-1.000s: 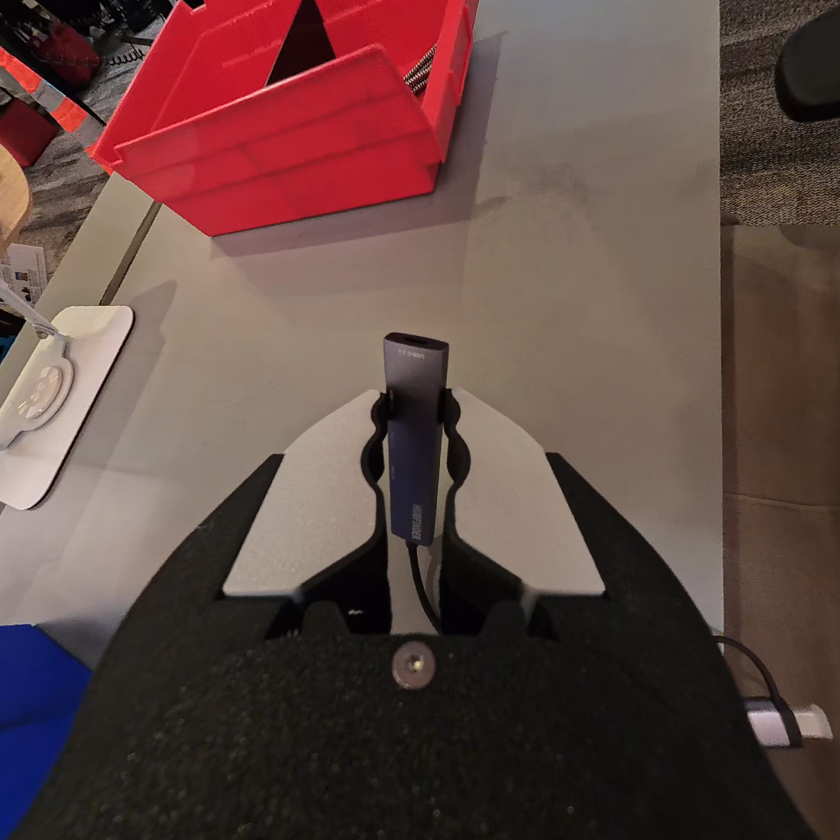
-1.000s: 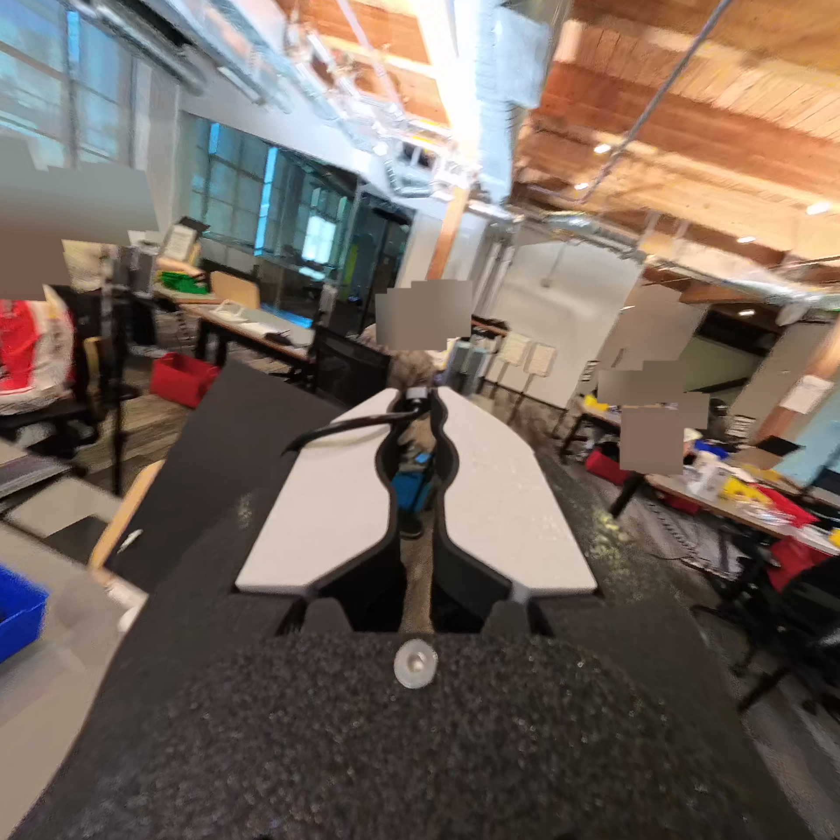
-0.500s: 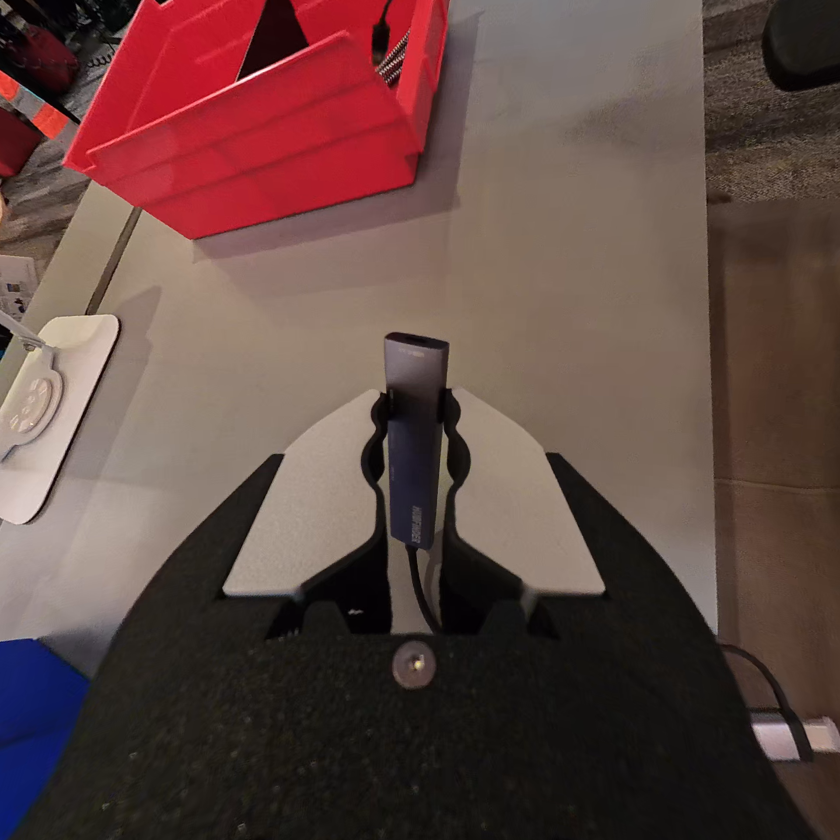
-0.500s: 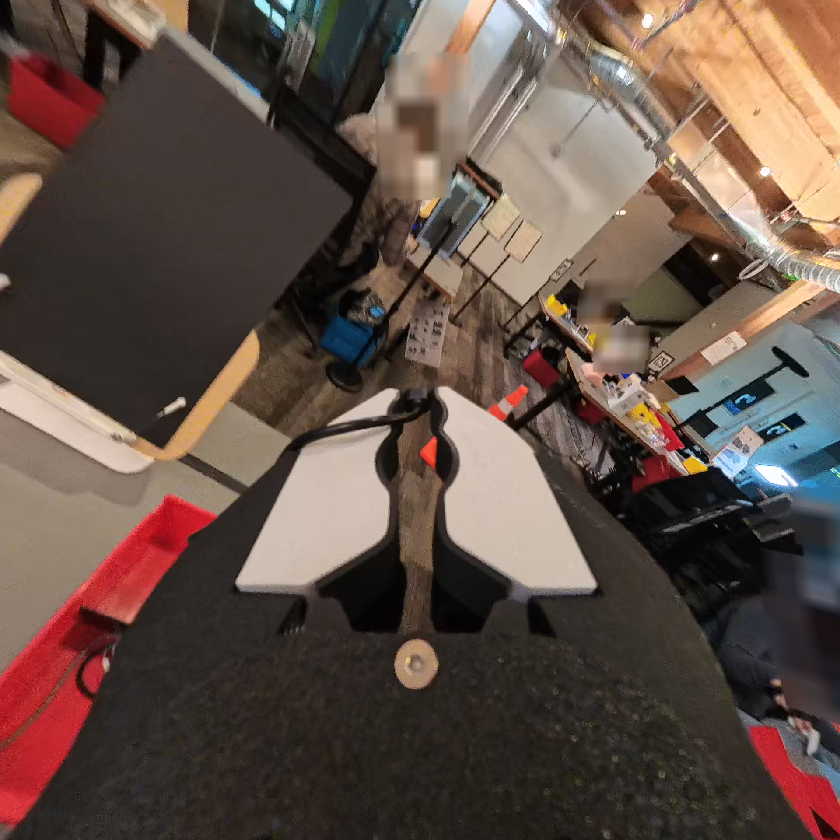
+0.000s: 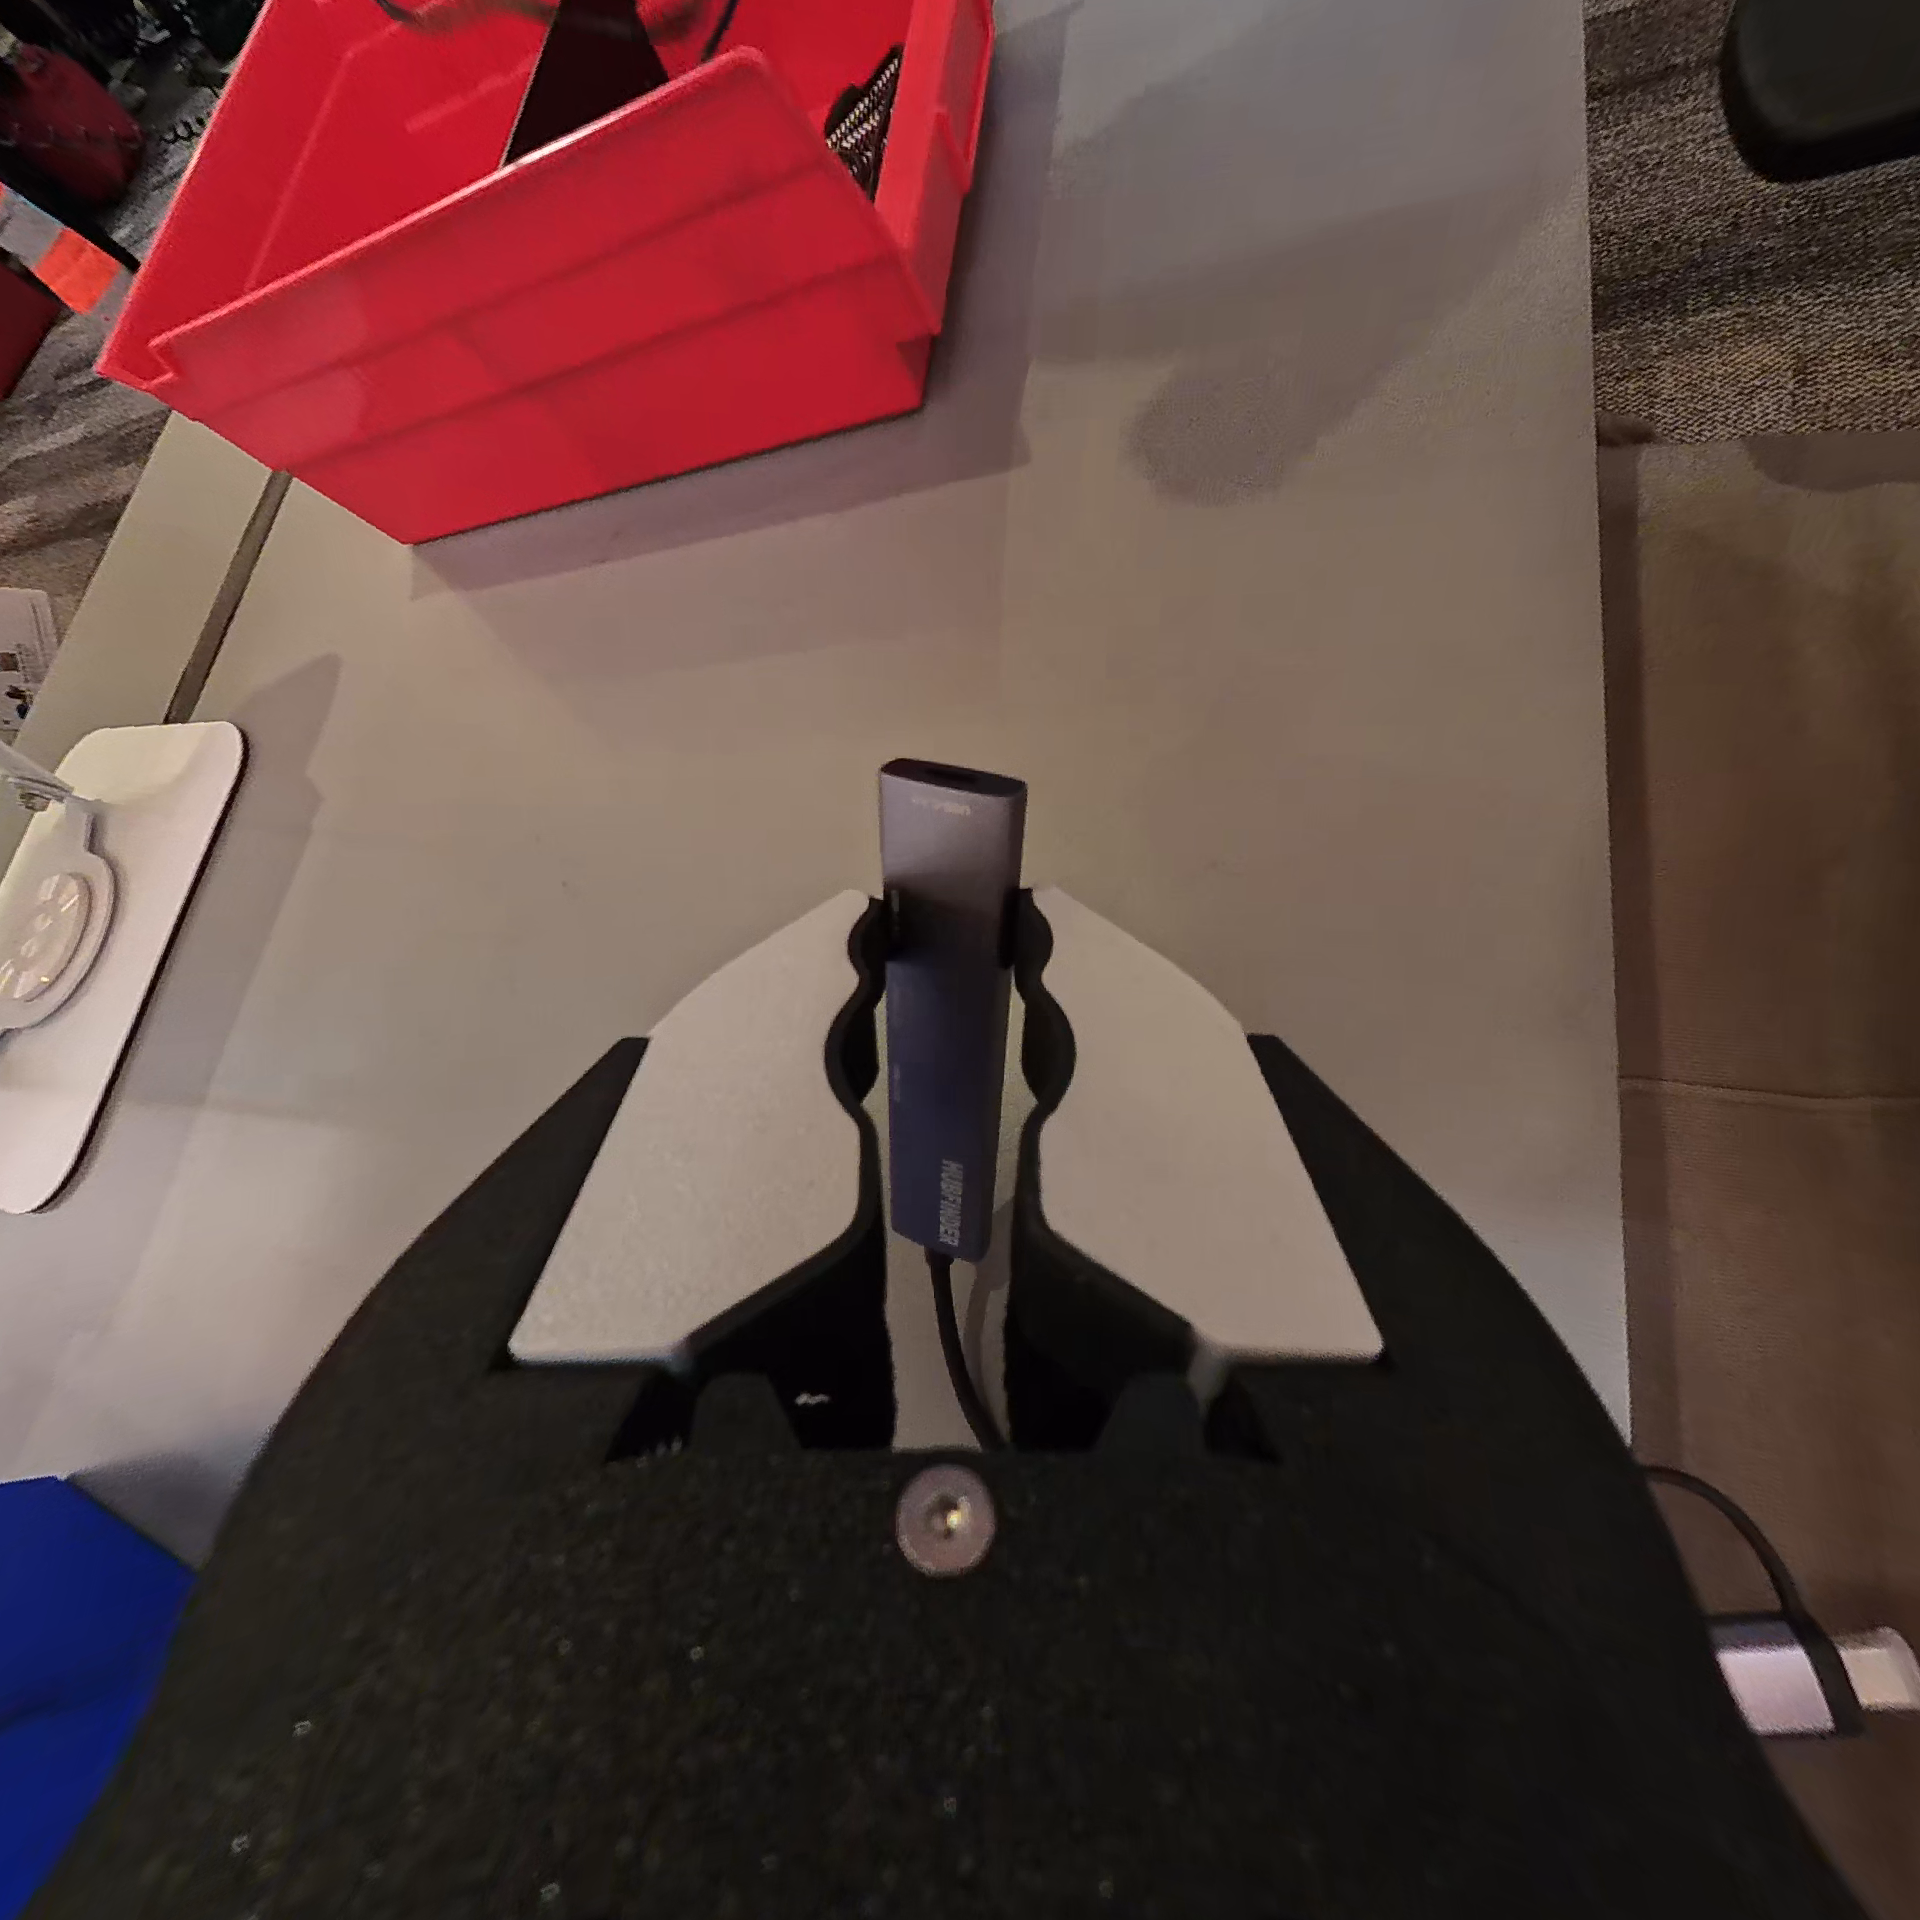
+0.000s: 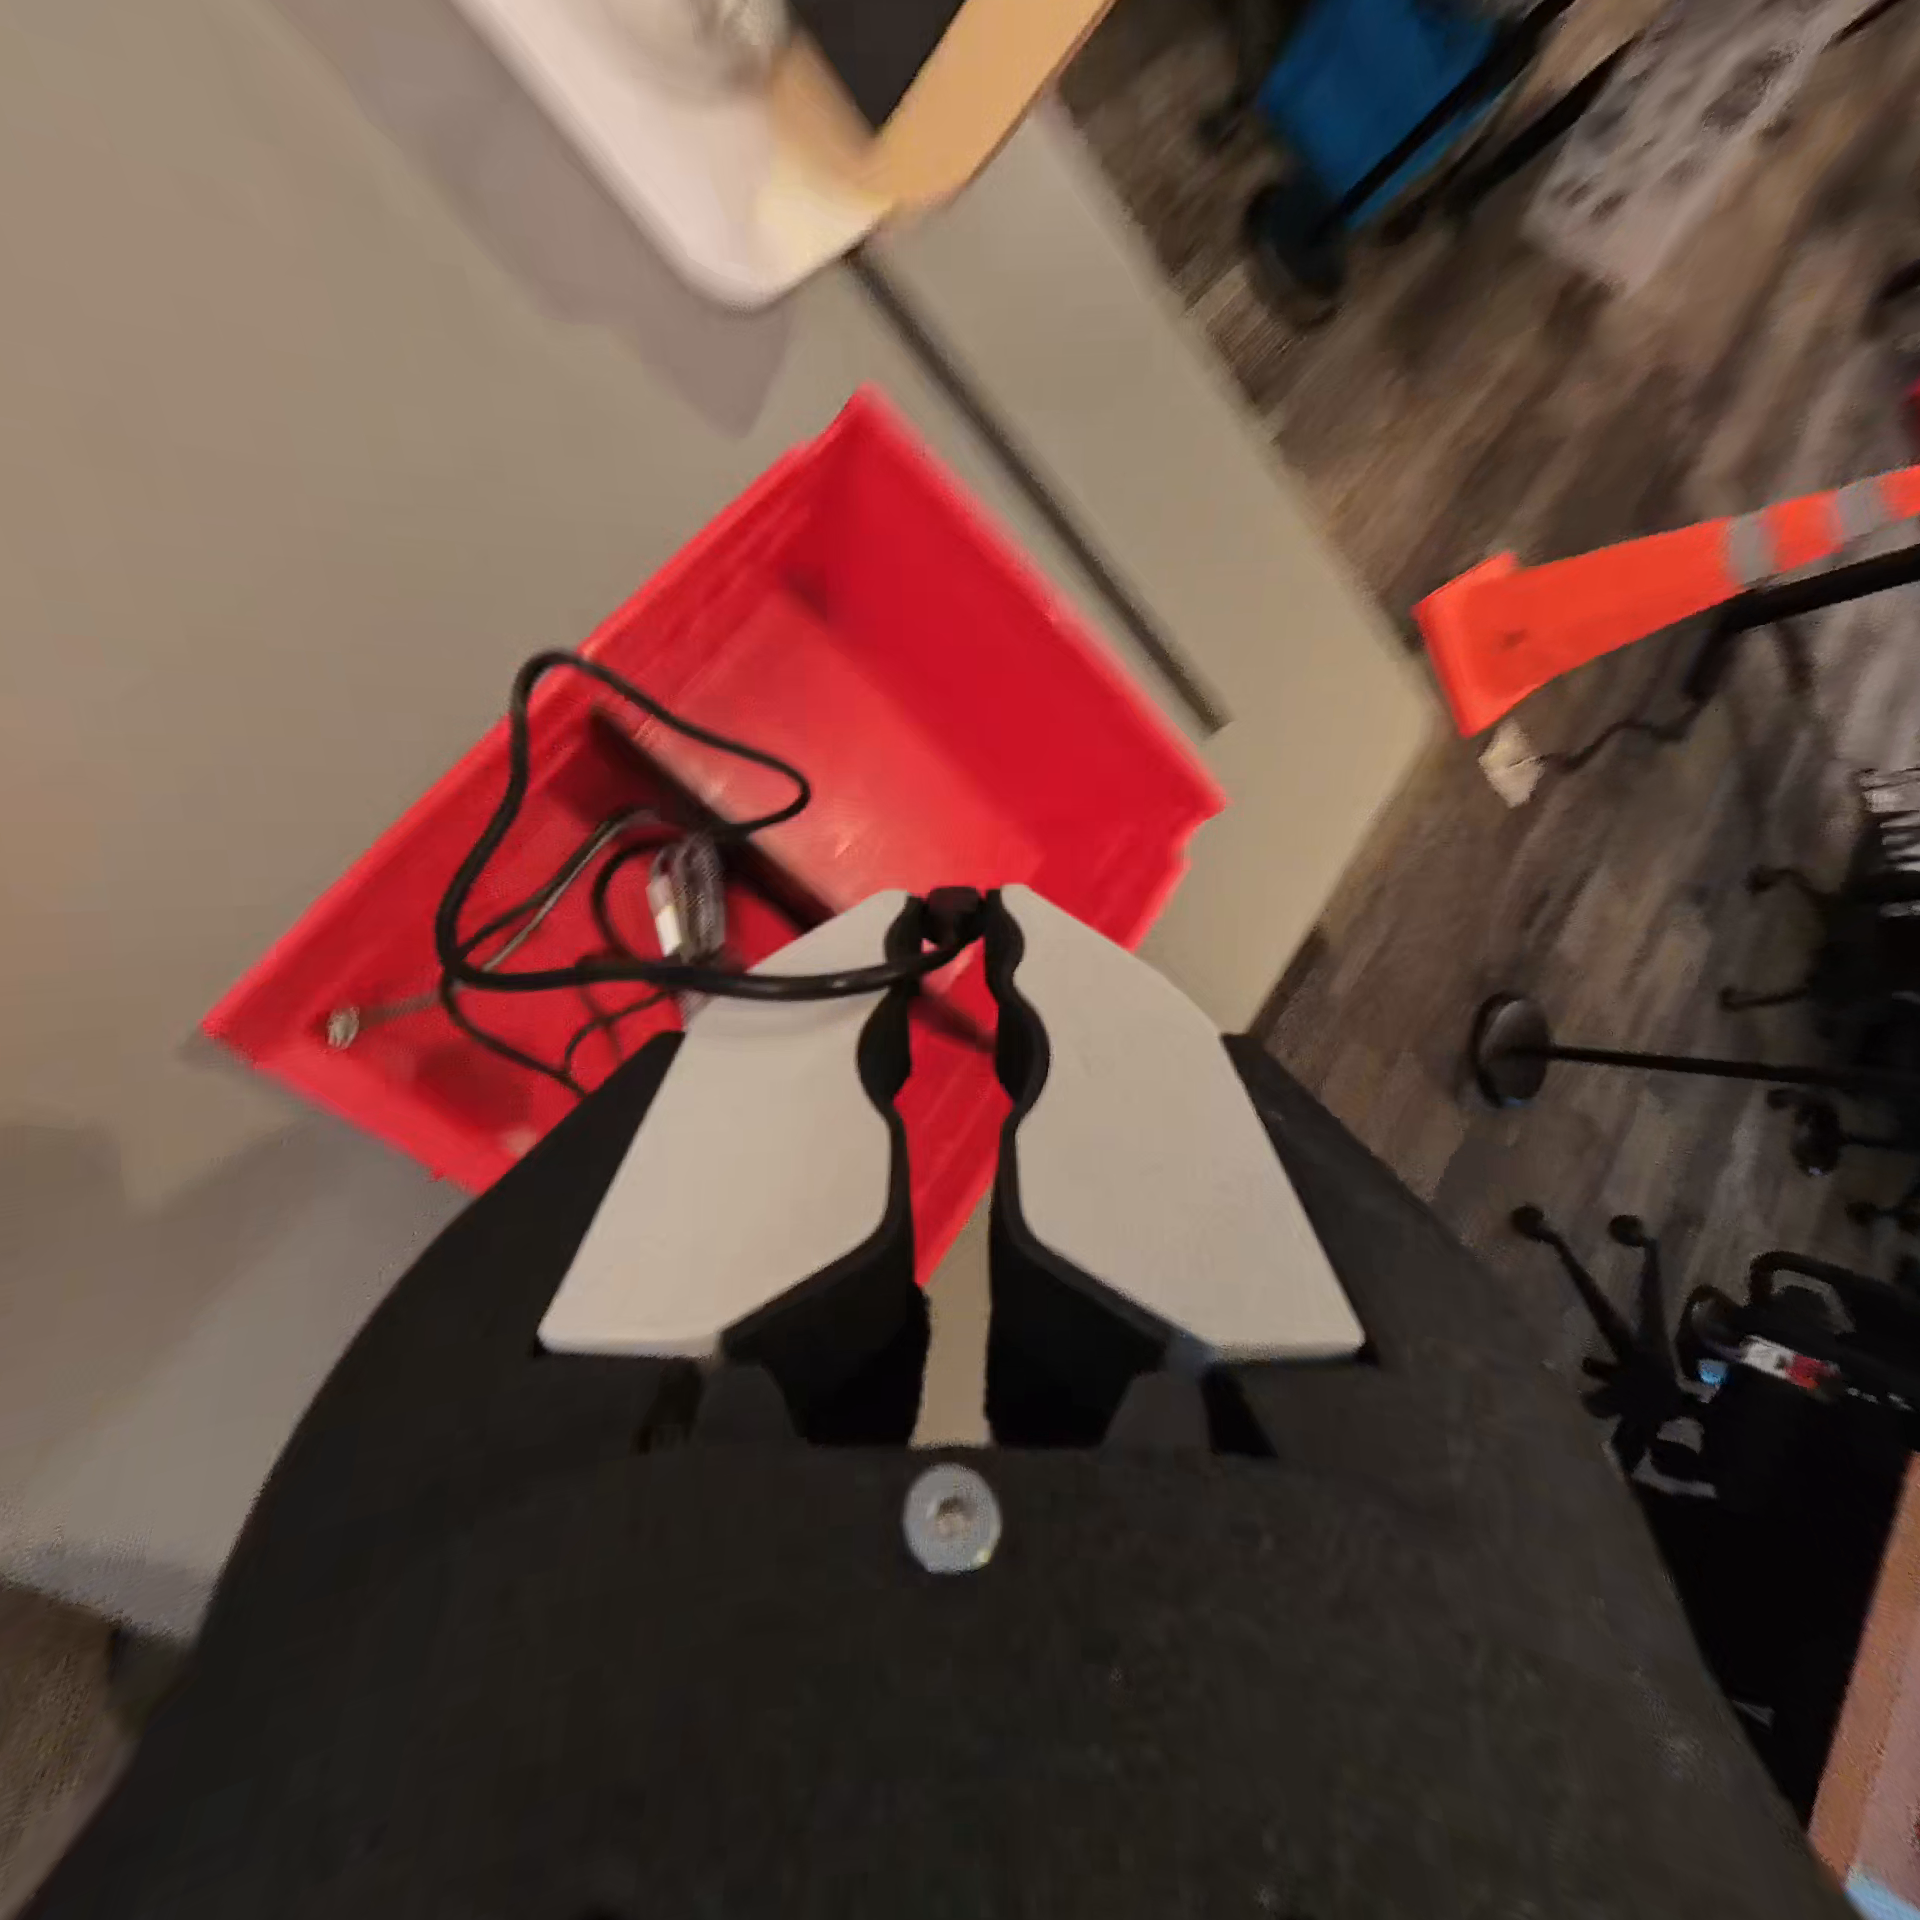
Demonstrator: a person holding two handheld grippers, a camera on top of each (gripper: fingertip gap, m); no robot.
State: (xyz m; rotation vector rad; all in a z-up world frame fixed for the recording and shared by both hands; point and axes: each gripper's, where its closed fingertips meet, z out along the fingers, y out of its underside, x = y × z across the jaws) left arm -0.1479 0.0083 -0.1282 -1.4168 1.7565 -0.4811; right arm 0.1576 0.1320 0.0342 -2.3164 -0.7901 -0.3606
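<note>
My left gripper [image 5: 951, 914] is shut on a slim dark grey USB hub [image 5: 948, 997], held above the grey table [image 5: 1299, 727]. The hub's black cord runs back under the gripper, and its silver plug [image 5: 1808, 1678] hangs at the lower right. My right gripper [image 6: 951, 920] is shut on the end of a black cable [image 6: 582, 862]. The cable loops down into a red bin [image 6: 904, 727] below the fingertips. The red bin also shows in the left wrist view [image 5: 540, 260], at the far left of the table.
A white pad with a round metal part [image 5: 94, 935] lies at the table's left edge. A blue bin corner [image 5: 73, 1662] is at the lower left. More cables and a connector [image 6: 686, 904] lie in the red bin. An orange cone [image 6: 1662, 592] and chair bases stand on the floor. The left gripper's tips are roughly 35 cm from the right gripper's.
My right gripper has swung down from facing the room and ceiling to looking down over the red bin, still holding the cable. The left gripper with the hub has barely moved.
</note>
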